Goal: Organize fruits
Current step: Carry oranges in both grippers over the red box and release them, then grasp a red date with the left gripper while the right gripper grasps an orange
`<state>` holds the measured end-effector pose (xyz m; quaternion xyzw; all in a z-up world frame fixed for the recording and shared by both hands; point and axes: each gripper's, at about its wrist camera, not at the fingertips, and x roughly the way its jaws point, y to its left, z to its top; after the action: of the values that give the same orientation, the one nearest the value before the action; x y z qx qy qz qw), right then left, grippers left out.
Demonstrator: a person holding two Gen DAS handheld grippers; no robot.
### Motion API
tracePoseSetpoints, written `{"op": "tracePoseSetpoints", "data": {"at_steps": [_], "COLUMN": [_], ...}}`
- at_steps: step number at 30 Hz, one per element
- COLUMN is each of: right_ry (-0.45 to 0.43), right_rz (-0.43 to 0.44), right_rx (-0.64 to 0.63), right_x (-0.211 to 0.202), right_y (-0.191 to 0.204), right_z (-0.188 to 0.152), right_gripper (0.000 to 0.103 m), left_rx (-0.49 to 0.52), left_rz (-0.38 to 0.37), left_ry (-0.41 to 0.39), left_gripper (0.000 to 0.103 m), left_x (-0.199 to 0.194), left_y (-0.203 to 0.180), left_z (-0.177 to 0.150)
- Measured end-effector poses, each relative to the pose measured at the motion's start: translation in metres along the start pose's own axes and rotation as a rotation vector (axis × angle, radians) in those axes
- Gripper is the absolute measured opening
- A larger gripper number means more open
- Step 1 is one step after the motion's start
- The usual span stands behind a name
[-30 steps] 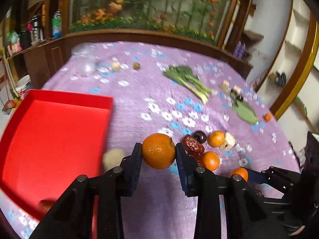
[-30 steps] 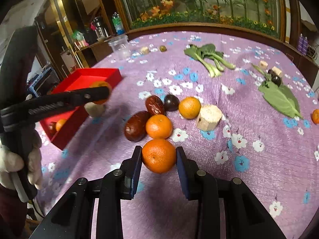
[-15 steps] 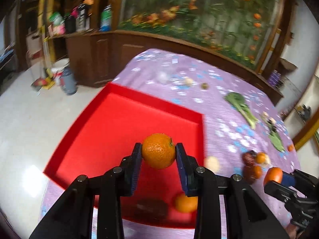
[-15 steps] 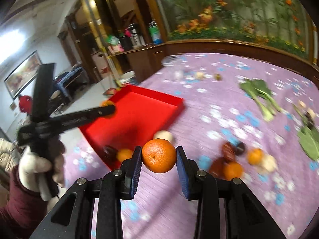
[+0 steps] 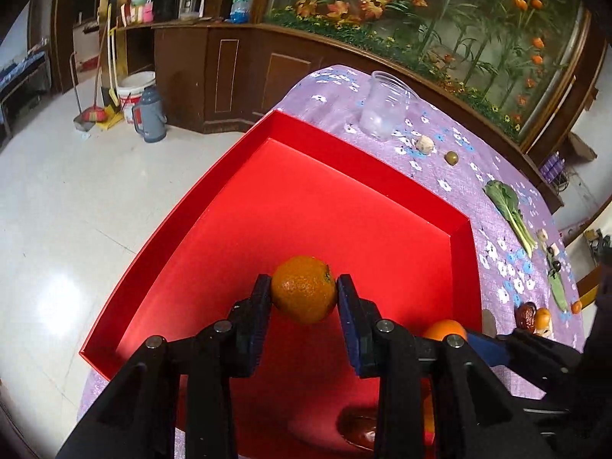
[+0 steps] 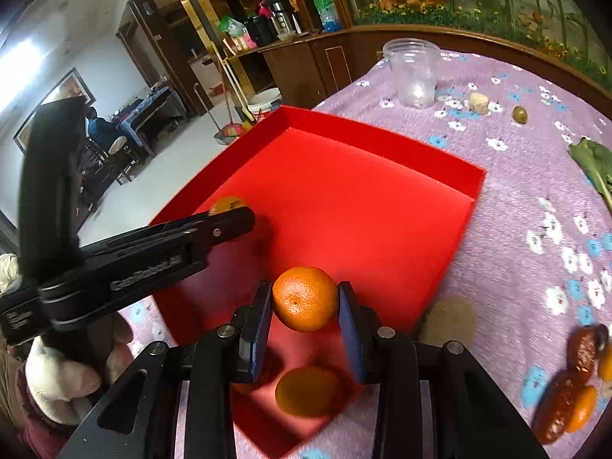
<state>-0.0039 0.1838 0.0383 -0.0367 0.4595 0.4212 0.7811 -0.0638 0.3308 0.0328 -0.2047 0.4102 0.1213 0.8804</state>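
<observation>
1. Left gripper [image 5: 304,294] is clamping an orange [image 5: 304,293] between both pads, hanging over the red tray [image 5: 229,195].
2. Right gripper [image 6: 305,298] is gripping a second orange [image 6: 305,297], hovering over the tray's near corner [image 6: 464,191].
3. Another orange [image 6: 308,391] is lying in the tray just below the right gripper.
4. Dates and small oranges [image 6: 570,401] are sitting on the purple cloth [image 6: 516,199], off to the right gripper's right.
5. Clear cup [image 6: 412,72] is standing far ahead, beyond the tray.
</observation>
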Motion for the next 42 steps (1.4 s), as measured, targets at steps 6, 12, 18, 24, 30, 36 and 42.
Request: {"op": "tracePoseSetpoints", "data": {"at_steps": [6, 12, 18, 24, 30, 36, 42], "right_ry": [-0.027, -0.100, -0.203, -0.225, -0.189, -0.148, -0.110], "right_rz": [0.003, 0.003, -0.113, -0.236, -0.216, -0.221, -0.228], "right_rx": [-0.017, 0.006, 0.088, 0.201, 0.252, 0.165, 0.073], "right_x": [-0.002, -0.046, -0.132, -0.187, -0.182, -0.159, -0.132], "right_y": [0.003, -0.011, -0.076, -0.142, -0.165, -0.158, -0.153], "right_z": [0.000, -0.005, -0.038, -0.087, -0.118, -0.120, -0.110], "right_gripper": [0.065, 0.065, 0.065, 0.065, 0.065, 0.056, 0.052], "left_rx": [-0.051, -0.050, 0.015, 0.115, 0.235, 0.341, 0.273], "left_rz": [-0.053, -0.103, -0.148, -0.208, -0.245, -0.288, -0.318], "left_ry": [-0.032, -0.069, -0.089, -0.029, 0.043, 0.075, 0.118], "left_gripper": [0.048, 0.054, 0.064, 0.064, 0.064, 0.054, 0.051], "left_x": [-0.019, -0.051, -0.074, -0.059, -0.033, -0.013, 0.007], "left_y": [0.002, -0.017, -0.059, -0.124, -0.180, -0.212, -0.208], "left_z": [-0.001, -0.006, -0.017, -0.039, -0.068, -0.087, -0.079]}}
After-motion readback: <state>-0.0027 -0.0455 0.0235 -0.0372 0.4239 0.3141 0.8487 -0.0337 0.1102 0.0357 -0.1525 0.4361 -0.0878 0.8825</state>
